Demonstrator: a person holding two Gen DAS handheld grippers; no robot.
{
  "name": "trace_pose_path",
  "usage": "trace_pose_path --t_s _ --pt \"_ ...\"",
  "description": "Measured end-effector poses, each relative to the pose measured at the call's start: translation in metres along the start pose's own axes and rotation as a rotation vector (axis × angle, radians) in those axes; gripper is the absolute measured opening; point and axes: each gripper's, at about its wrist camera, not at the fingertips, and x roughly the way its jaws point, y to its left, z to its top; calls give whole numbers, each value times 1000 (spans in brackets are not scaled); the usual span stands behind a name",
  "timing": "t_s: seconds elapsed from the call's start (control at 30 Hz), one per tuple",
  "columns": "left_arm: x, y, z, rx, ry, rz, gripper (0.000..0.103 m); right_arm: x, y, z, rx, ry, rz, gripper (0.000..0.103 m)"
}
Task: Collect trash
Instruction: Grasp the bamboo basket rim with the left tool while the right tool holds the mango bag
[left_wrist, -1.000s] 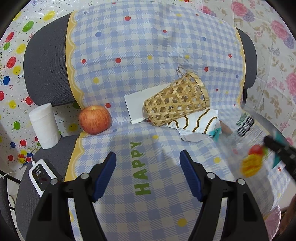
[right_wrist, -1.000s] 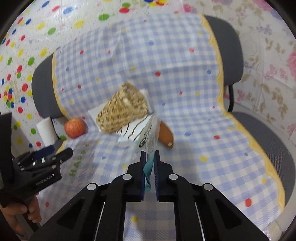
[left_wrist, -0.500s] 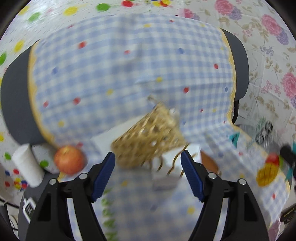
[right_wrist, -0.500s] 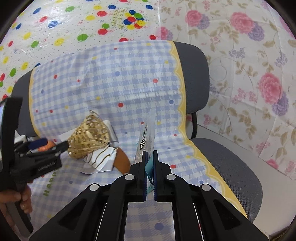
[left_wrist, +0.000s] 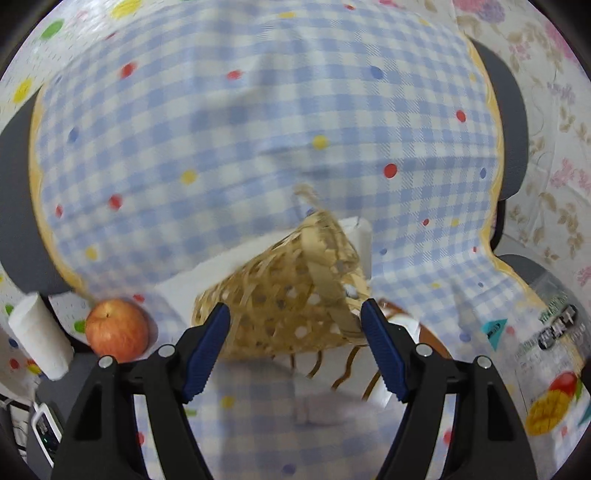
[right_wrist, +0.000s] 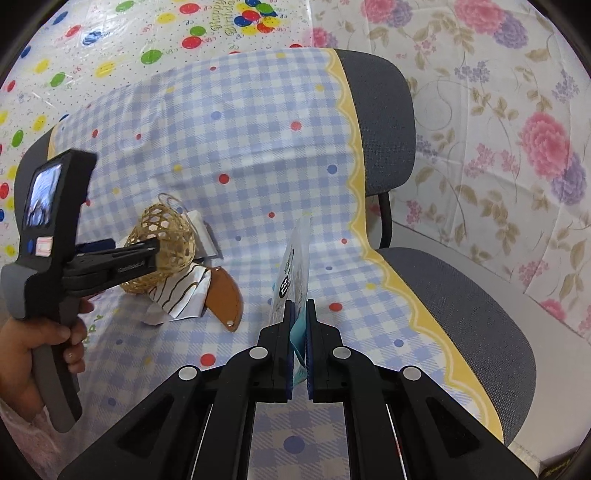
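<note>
Two grey upholstered office chairs (right_wrist: 384, 122) stand side by side, draped with a blue-and-white checked plastic cloth (right_wrist: 240, 147) dotted in red, yellow and blue and edged with a yellow scalloped border.

The left gripper (left_wrist: 295, 343), a black hand-held tool with blue finger pads (left_wrist: 205, 350), points downward at the cloth with its jaws spread wide. The woven basket lies in line between them, and no pad presses on anything. In the right wrist view a hand (right_wrist: 33, 354) grasps its pistol-style grip, and its fingers reach as far as the basket.

The right gripper (right_wrist: 299, 332) also slants downward, its jaws pressed together on the lower edge of a clear plastic snack bag (right_wrist: 295, 266) with teal corners and printed lettering. The bag stands upright, edge-on to the camera, above the seat. In the left wrist view the same bag (left_wrist: 546, 362) shows a mango picture on its face.

A tan woven bamboo basket (left_wrist: 288, 306) with a loop handle lies tipped on its side on the seat against the backrest. Whether anything is inside cannot be told. Behind it leans a flat white card or box (left_wrist: 364, 240). Just beside and partly under the basket lies a crumpled white paper wrapper with brown wavy stripes (right_wrist: 181, 291), and touching that, a brown leather-like pouch with a metal snap (right_wrist: 223, 295).

A red-yellow apple (left_wrist: 117, 329) rests at the cloth's left edge, near a white paper roll (left_wrist: 38, 336).
</note>
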Motion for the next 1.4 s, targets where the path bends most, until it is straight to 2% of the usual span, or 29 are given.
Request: trace_pose_path --t_s 0.13,0.2,0.27,0.33,0.37,0.43,0.5,0.6,0.73,0.83,1.17,1.27,1.4 --pt "-20 27 -20 -32 1 -16 65 -9 12 -6 -9 2 34 6" --pt "-27 41 -30 -63 6 -23 57 -12 19 -9 -21 6 48 6" --pt "-34 56 -41 -95 14 -36 43 -13 25 -11 -30 12 60 6" --pt "-35 61 -48 -110 17 -60 40 -13 30 -13 -39 18 68 6" --pt "-35 62 -51 -110 15 -69 34 -13 33 -14 -42 21 70 6" --pt "-31 63 -57 -103 17 -75 32 -12 36 -16 -47 29 76 6" --pt "-25 63 -59 -103 37 -77 32 -11 39 -17 -52 39 78 6" --pt "-33 64 -59 -103 6 -82 32 -14 39 -19 -60 43 76 6" --pt "-44 60 -64 -88 13 -83 46 -18 37 -19 -63 45 67 6" --pt "-54 60 -69 -86 18 -82 53 -21 37 -20 -69 48 59 6" --pt "-79 66 -72 -59 -6 -18 55 -29 41 -20 -71 40 59 6" --pt "-87 76 -70 -82 -18 -34 59 -31 42 -16 -72 35 55 6" --pt "-93 88 -65 -119 -44 -100 59 -30 40 -12 -64 23 52 6"
